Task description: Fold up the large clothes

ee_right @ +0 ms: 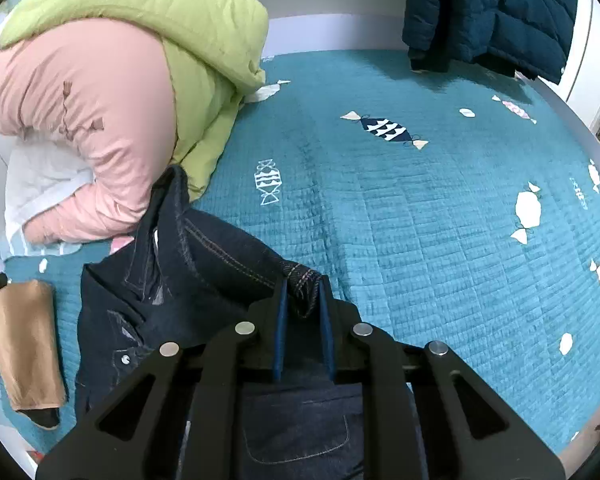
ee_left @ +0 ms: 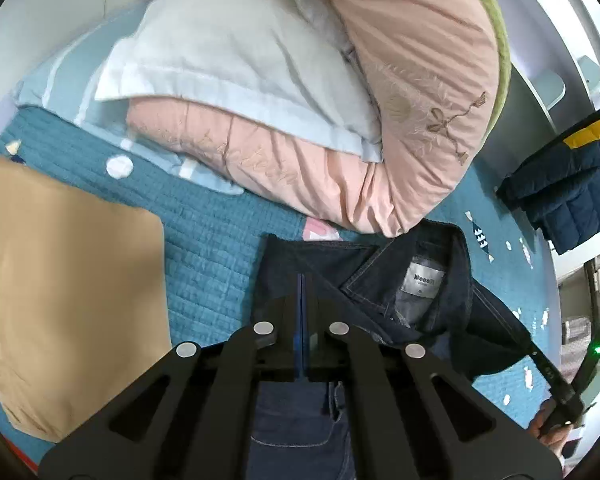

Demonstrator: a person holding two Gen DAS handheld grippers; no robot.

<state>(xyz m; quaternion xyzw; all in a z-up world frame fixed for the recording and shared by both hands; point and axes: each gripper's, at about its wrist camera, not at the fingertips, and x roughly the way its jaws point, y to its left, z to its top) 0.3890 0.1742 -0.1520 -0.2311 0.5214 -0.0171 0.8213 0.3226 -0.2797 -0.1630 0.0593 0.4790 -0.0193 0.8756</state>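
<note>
Our left hand-held gripper (ee_left: 304,292) is pinched nearly closed on a dark edge of the denim jacket (ee_left: 380,280); the right hand-held gripper (ee_right: 303,296) stands partly open, with a bunched cuff between its pads. The jacket lies crumpled on the bed (ee_right: 420,220), collar up (label showing), so we judge folding barely begun: spreading and every fold remain. Beside it lie a tan garment (ee_left: 60,280) and pink bedding (ee_left: 340,180). No containers are visible.

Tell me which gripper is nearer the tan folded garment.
Left. The left gripper is beside the tan folded garment; the right gripper sits farther off, across the denim jacket.
</note>
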